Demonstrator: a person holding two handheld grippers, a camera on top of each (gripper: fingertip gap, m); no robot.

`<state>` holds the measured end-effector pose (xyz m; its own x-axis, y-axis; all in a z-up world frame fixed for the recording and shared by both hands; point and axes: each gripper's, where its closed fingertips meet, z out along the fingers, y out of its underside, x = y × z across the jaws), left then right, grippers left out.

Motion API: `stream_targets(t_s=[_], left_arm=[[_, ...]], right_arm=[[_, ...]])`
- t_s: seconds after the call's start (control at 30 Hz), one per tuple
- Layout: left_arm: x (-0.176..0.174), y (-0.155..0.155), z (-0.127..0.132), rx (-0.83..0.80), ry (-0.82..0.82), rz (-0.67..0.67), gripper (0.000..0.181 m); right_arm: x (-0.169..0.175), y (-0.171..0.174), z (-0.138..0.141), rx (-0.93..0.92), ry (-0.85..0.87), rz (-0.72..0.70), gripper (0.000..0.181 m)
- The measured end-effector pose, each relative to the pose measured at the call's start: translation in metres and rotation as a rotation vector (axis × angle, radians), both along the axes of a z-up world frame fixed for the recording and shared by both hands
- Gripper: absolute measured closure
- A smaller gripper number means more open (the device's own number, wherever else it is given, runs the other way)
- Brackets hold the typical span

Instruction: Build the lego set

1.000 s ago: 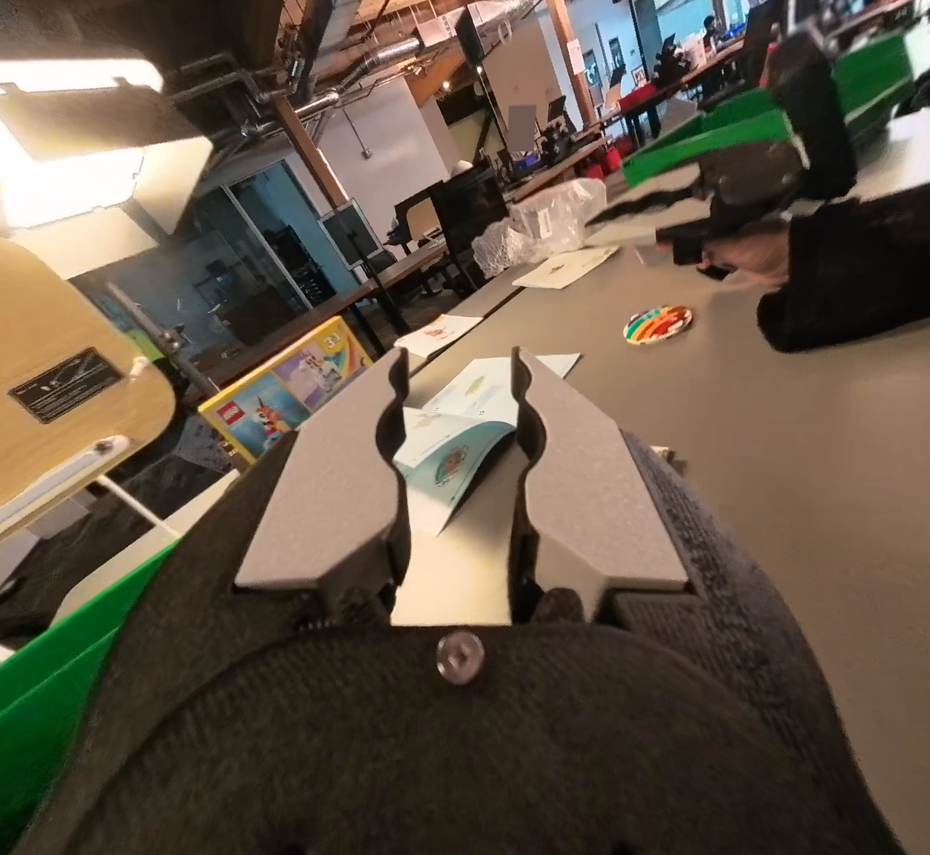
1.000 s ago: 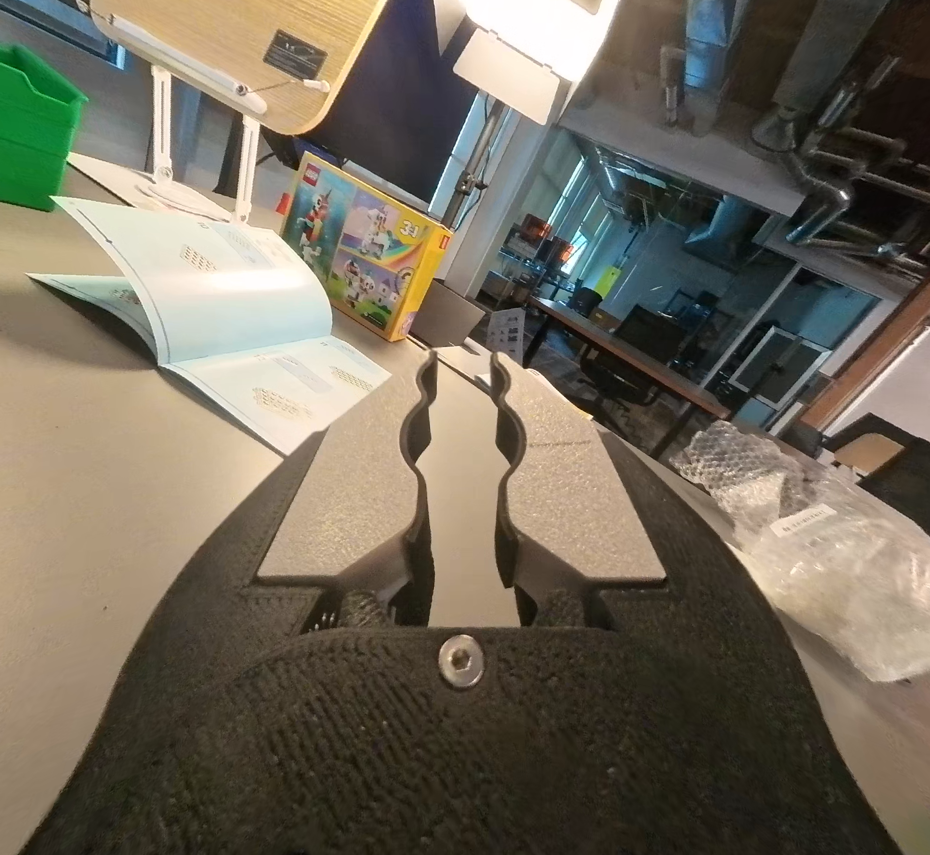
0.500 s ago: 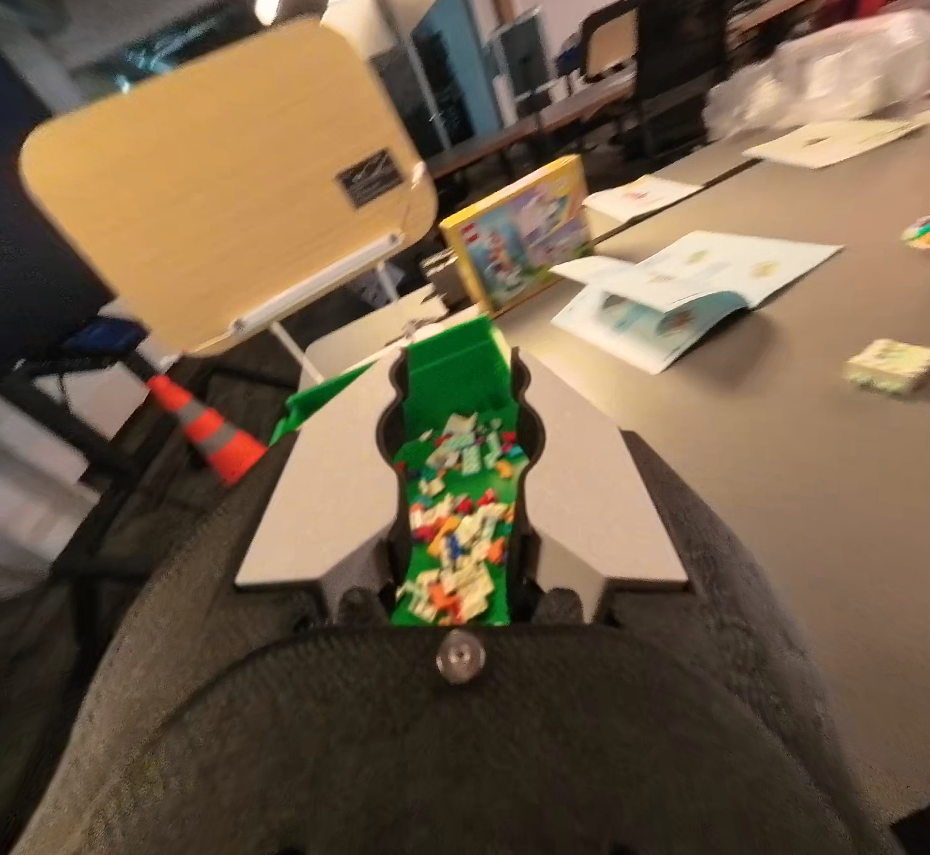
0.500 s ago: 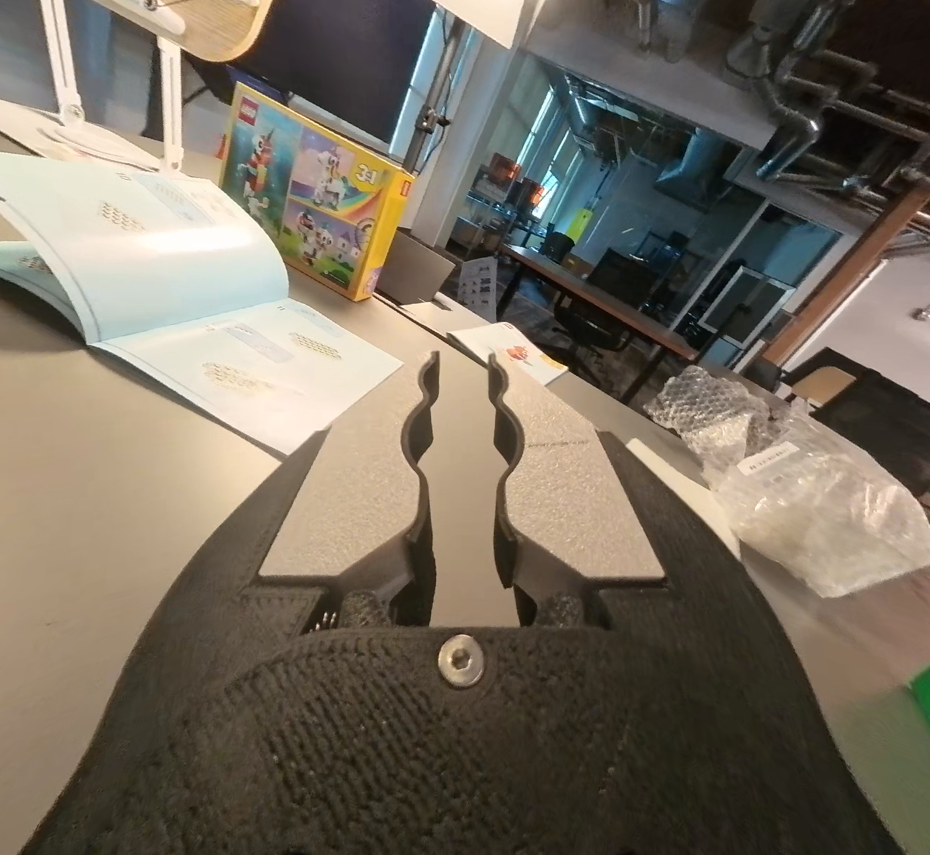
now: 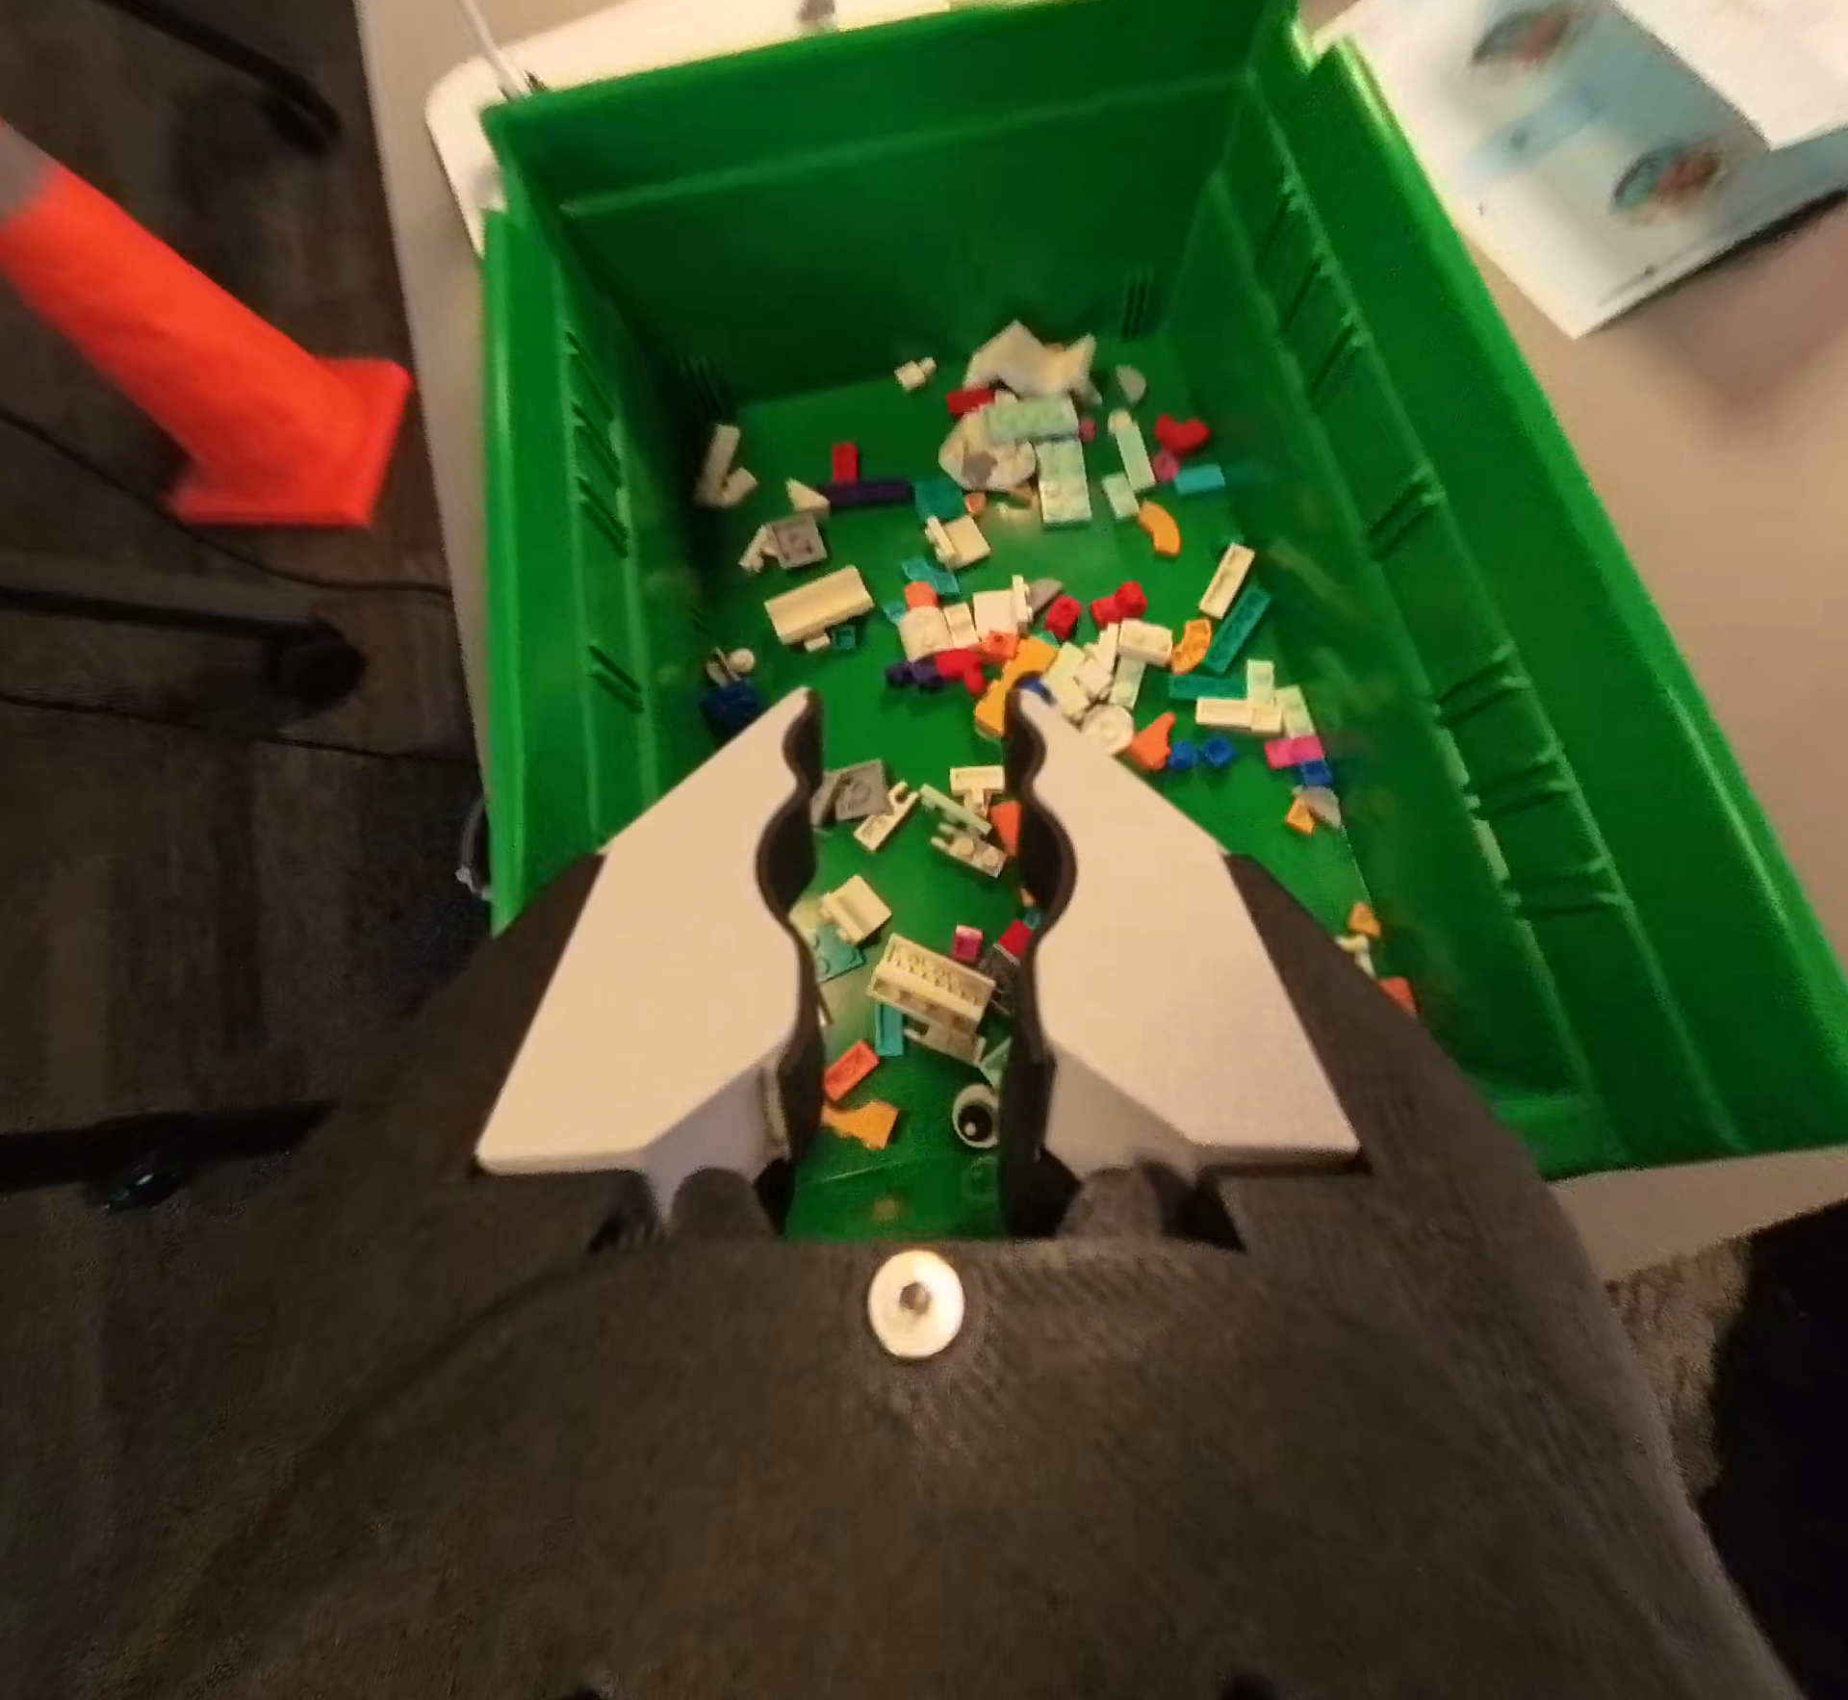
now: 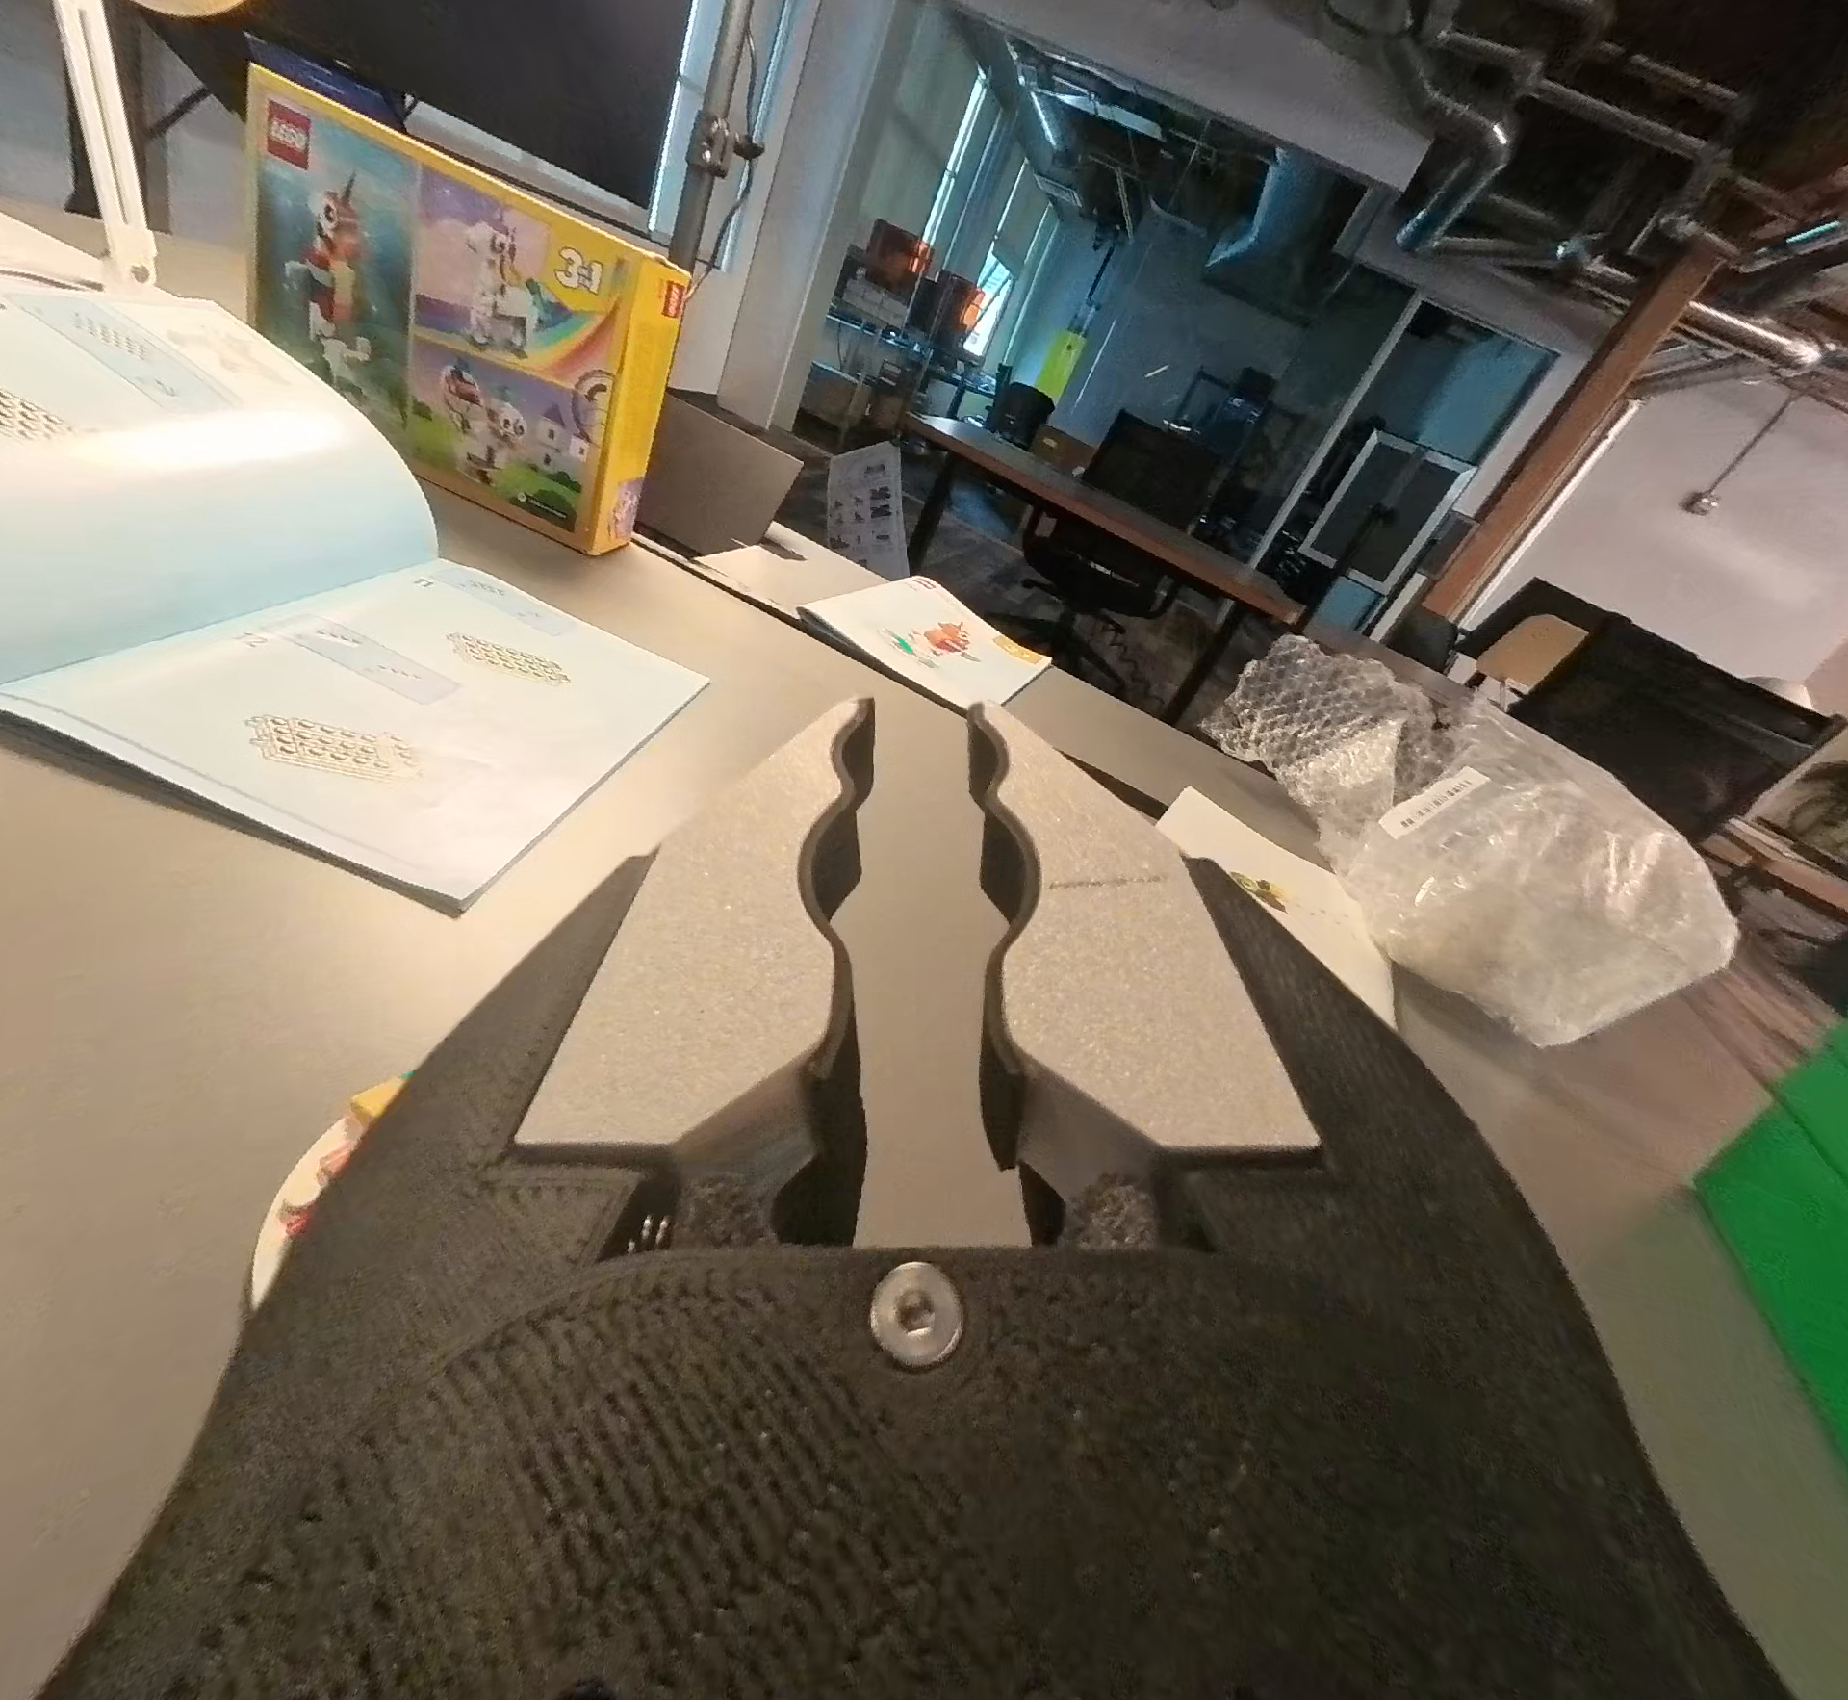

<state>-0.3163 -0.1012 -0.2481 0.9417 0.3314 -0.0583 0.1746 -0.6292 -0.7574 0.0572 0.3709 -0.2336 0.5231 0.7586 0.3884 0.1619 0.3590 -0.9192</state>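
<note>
A green bin [image 5: 880,152] stands at the table's left end and holds several loose lego pieces [image 5: 1010,642] in many colours. My left gripper [image 5: 912,707] hangs over the bin, pointing down into it, open and empty. My right gripper [image 6: 920,714] is open and empty, low over the grey table [image 6: 180,972]. An open light-blue instruction booklet [image 6: 330,702] lies to its left; it also shows in the left wrist view [image 5: 1620,112]. A small round colourful build [image 6: 300,1192] peeks out at the right gripper's left side.
The yellow lego box [image 6: 450,372] stands at the table's far edge. A second booklet [image 6: 930,642] and bubble-wrap bags [image 6: 1500,852] lie ahead on the right. A green bin edge [image 6: 1780,1182] shows at far right. An orange cone [image 5: 190,362] stands on the floor left of the table. The grippers' ends are close to 60 centimetres from one another.
My left gripper has swung left from the table's middle and tipped down over the green bin. My right gripper has shifted slightly to the right, still open.
</note>
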Motion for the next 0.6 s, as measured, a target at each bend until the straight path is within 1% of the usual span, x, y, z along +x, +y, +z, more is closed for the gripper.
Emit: stream_targets(t_s=[0.17, 0.27, 0.6], left_arm=[[0.013, 0.003, -0.024, -0.115, -0.106, -0.065, 0.154], [0.010, 0.000, -0.030, -0.157, -0.097, -0.048, 0.155], [-0.005, -0.022, -0.006, -0.114, -0.062, 0.053, 0.156]], right_arm=[[0.000, 0.000, 0.000, 0.016, -0.013, -0.015, 0.165], [0.001, 0.002, 0.000, 0.014, -0.012, -0.024, 0.164], [-0.001, 0.002, -0.002, 0.012, -0.017, -0.019, 0.165]])
